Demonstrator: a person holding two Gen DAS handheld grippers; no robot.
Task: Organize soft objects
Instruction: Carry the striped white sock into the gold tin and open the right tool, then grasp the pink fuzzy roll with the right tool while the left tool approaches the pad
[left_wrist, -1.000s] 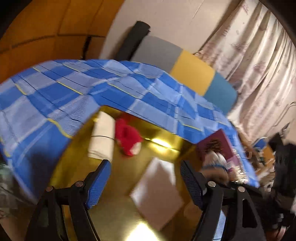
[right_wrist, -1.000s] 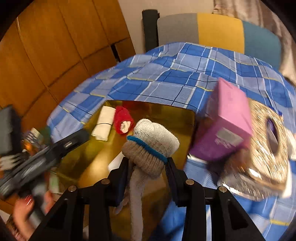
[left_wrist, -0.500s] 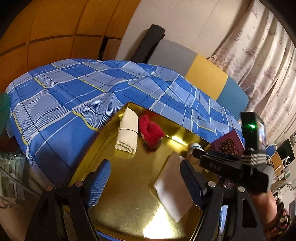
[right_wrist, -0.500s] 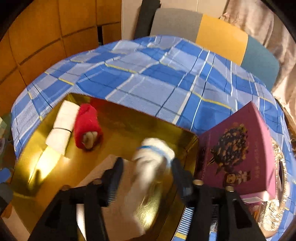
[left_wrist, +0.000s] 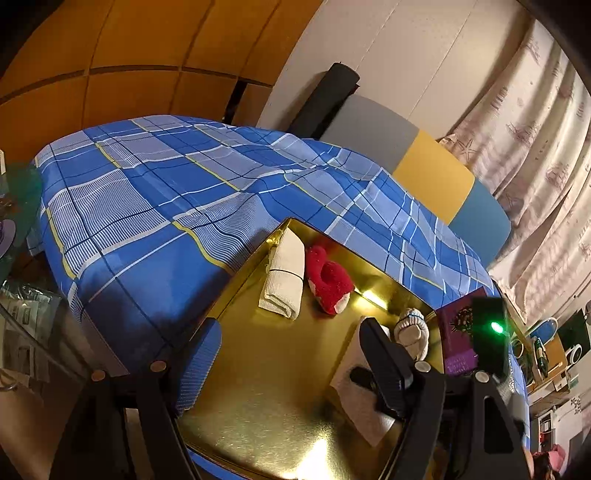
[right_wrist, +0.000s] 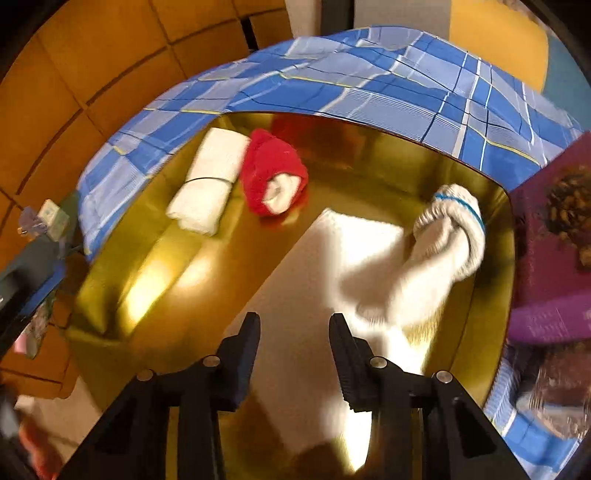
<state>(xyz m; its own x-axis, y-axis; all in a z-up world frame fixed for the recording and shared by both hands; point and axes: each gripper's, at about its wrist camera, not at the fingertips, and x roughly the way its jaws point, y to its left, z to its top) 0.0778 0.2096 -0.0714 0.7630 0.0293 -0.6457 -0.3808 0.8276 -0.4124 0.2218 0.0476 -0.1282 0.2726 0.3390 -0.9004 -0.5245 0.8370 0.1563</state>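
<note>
Four soft things lie in the gold tray (left_wrist: 258, 387), which sits on a blue plaid bedspread (left_wrist: 166, 203); a rolled white towel (left_wrist: 282, 280) lies along the tray's far left side, with a dark band round its middle; a red sock roll (left_wrist: 328, 284) lies just beside it, touching or nearly so; a flat white cloth (left_wrist: 351, 402) is spread nearer the right side; a pale sock (left_wrist: 412, 330) with a blue stripe rests partly on that cloth, close to the tray's right rim.

Just past that rim stands a purple box (left_wrist: 458, 339).

Seen from the right wrist, the right gripper (right_wrist: 293, 321) points steeply down over the cloth; its jaws have just been closing and now stand a little apart, with nothing between them; the pale sock lies free, ahead of the right finger and off to its right, apart from it.

From the left wrist, the left gripper (left_wrist: 291, 365) hangs over the tray's near half with its blue-padded fingers (left_wrist: 199, 365) spread wide, nothing between them; its right finger overlaps the cloth in that view, though whether it touches I cannot tell.
</note>
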